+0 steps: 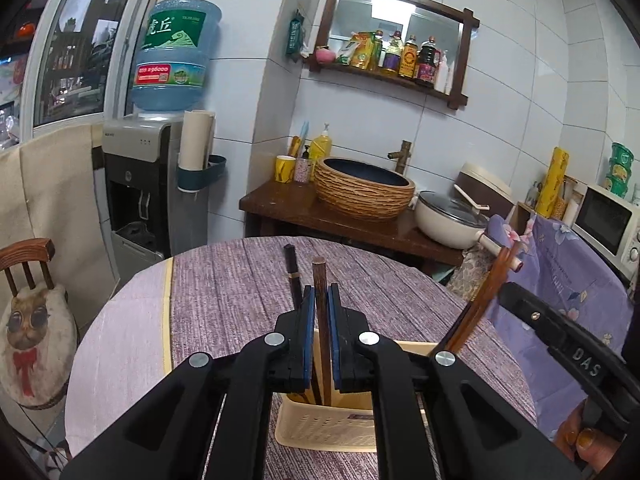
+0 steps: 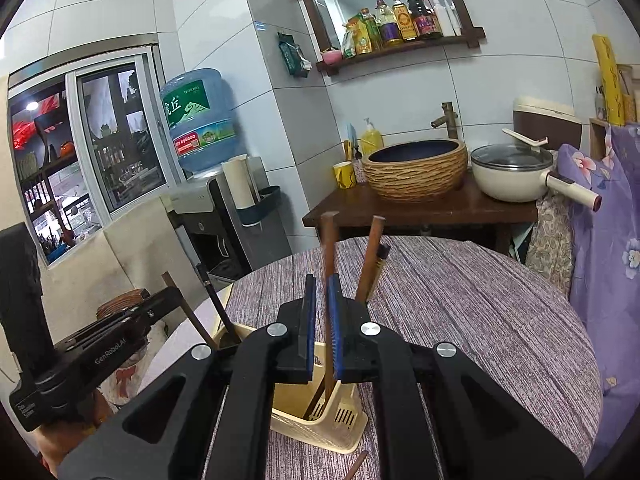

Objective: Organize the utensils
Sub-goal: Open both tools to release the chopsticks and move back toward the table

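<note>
A cream plastic utensil holder [image 1: 324, 428] stands on the round table; it also shows in the right wrist view [image 2: 320, 420]. My left gripper [image 1: 321, 304] is shut on a brown chopstick [image 1: 320, 284] that stands in the holder, next to a black chopstick [image 1: 291, 264]. My right gripper [image 2: 321, 292] holds a brown chopstick [image 2: 329, 240] between narrowly parted pads, its lower end inside the holder. Two more chopsticks [image 2: 372, 256] lean in the holder just right of it. The left gripper [image 2: 132, 316] shows at the left of the right wrist view.
The table carries a purple striped cloth [image 2: 460, 300]. A loose brown chopstick [image 2: 356, 468] lies on it in front of the holder. Behind stand a wooden counter with a woven basin [image 2: 416, 168], a cream pot [image 2: 512, 176], a water dispenser [image 1: 148, 184] and a chair [image 1: 28, 280].
</note>
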The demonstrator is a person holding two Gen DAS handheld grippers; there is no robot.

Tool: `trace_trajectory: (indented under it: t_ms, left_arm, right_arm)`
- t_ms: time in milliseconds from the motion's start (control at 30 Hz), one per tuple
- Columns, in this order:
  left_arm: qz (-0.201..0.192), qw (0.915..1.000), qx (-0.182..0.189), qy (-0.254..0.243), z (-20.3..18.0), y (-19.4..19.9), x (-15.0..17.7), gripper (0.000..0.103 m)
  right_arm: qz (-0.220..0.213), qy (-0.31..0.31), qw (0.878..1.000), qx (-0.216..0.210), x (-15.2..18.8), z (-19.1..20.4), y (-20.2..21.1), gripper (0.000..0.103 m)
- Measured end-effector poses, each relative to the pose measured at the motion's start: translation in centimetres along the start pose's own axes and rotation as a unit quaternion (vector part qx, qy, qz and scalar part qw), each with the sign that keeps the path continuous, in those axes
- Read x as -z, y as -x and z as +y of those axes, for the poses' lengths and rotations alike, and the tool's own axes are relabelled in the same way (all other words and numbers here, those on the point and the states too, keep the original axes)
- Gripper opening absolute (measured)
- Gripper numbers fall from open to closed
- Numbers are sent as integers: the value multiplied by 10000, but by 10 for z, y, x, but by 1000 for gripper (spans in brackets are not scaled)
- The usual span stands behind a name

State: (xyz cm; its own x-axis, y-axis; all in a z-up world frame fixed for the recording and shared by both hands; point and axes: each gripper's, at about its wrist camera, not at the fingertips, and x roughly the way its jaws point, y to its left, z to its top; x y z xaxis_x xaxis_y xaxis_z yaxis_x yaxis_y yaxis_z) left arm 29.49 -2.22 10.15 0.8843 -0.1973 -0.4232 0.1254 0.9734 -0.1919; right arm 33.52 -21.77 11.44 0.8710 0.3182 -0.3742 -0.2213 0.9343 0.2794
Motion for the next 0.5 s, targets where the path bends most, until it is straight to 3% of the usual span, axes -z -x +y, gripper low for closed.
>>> trace_trajectory:
  t_ms: [33,100,167,267,367,500]
  left_arm:
    - [20,10000,43,-17,-1,0,0,8]
    - [-6,10000,59,-71,-3,5,1,20]
    - [-104,9999,42,-127,-4,11,5,53]
    - [-194,9996,6,-182,-5,22,13,58]
    - [-107,9998,-18,-183,-1,31,29,62]
    - [211,9996,-148,-104,11,29,53,62]
  right_arm:
    - [-5,1,10000,-8,1,-1,0,8]
    - [-42,31,10000,-4,3,-1,3,9]
    - [-116,111,9999,62,6,0,7,14]
    - [-209,173,9995,141,13,1,19,41]
    - [-165,198,9993,258,25,-2,27,43]
    - [209,268,9987,369,50,-7,27,43]
